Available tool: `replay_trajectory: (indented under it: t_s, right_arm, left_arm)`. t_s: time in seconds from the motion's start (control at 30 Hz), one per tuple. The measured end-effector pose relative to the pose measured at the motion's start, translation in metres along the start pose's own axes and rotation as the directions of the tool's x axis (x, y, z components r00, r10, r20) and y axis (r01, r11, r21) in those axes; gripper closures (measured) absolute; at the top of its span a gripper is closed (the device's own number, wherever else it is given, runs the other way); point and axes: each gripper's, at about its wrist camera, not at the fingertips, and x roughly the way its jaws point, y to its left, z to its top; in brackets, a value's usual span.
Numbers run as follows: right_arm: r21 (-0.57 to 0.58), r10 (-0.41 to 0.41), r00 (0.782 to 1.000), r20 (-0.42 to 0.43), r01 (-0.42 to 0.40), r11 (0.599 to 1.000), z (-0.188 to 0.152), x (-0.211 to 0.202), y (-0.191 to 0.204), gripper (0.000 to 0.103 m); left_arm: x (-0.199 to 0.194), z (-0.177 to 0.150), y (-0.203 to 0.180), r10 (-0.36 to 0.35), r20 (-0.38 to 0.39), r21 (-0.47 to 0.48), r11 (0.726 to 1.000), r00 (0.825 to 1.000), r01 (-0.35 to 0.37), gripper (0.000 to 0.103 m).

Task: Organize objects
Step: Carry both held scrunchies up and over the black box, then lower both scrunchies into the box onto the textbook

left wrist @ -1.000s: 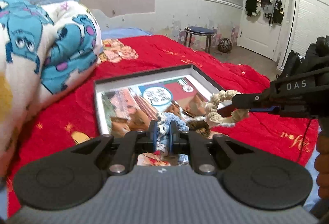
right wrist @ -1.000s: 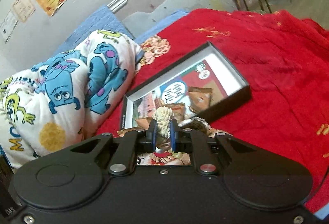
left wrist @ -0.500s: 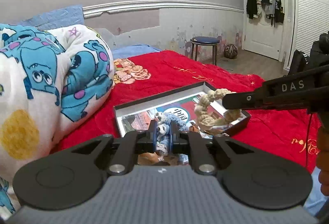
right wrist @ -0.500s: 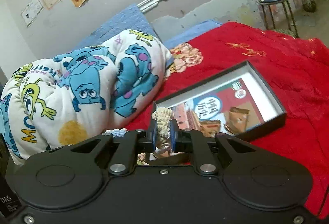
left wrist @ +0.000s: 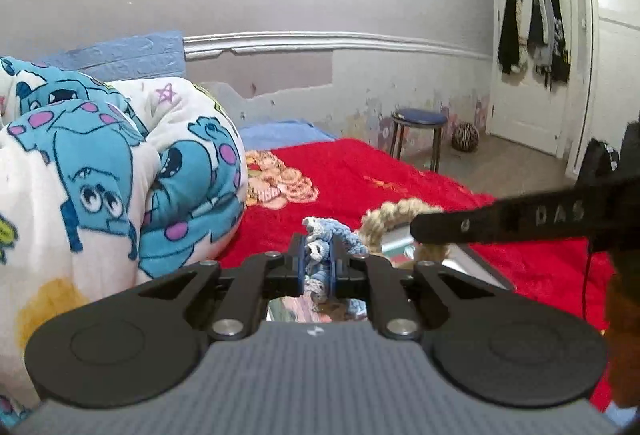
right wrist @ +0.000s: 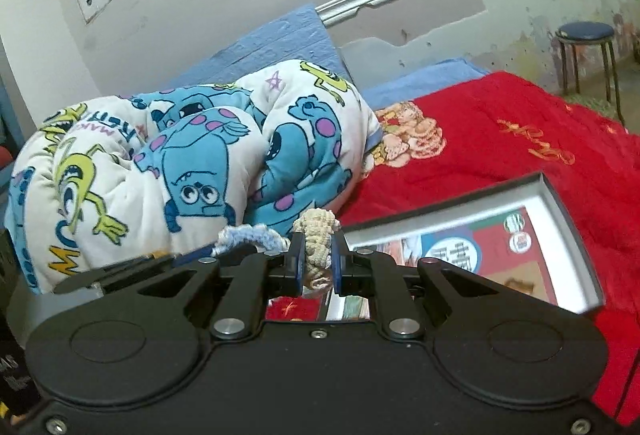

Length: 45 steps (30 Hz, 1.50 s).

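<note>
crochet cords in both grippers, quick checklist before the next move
1. Left gripper shut on blue crochet cord: ok.
2. Right gripper shut on beige crochet cord: ok.
3. Whether the two cords are joined: cannot tell.
4. Shallow black box with printed lining lies open on the red blanket: ok.
5. Cartoon-print white quilt lies apart from the box: ok.

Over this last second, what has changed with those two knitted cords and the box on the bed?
Both grippers have lifted the cords up and away from the open box: it has slid lower in both views, and in the left view only a corner shows. The left gripper stays clamped on the blue cord, the right gripper on the beige cord. The box, red bedspread and cartoon quilt lie as before.
</note>
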Motion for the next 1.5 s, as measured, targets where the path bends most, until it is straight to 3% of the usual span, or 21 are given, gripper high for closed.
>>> replay_trajectory:
  t_s: [0.33, 0.63, 1.03, 1.5]
  right_arm:
    - [0.025, -0.022, 1.000, -0.021, 0.023, 0.999, 0.019, 0.050, -0.018, 0.090]
    - [0.070, -0.033, 0.998, -0.045, 0.036, 0.997, 0.024, 0.099, -0.046, 0.090]
    - [0.151, -0.086, 0.989, -0.121, 0.104, 0.983, -0.019, 0.146, -0.087, 0.090]
    - [0.152, -0.115, 0.972, -0.206, 0.148, 0.977, -0.042, 0.160, -0.090, 0.089]
  left_arm:
    - [0.046, 0.011, 0.019, -0.029, 0.037, -0.105, 0.994, 0.999, 0.032, 0.088]
    - [0.088, -0.010, 0.041, -0.038, 0.013, -0.165, 0.986, 0.999, 0.040, 0.088]
    - [0.129, -0.046, 0.047, -0.028, -0.103, -0.197, 0.980, 0.994, 0.007, 0.088]
    - [0.146, -0.071, 0.034, -0.043, -0.213, -0.185, 0.983, 0.976, 0.002, 0.087]
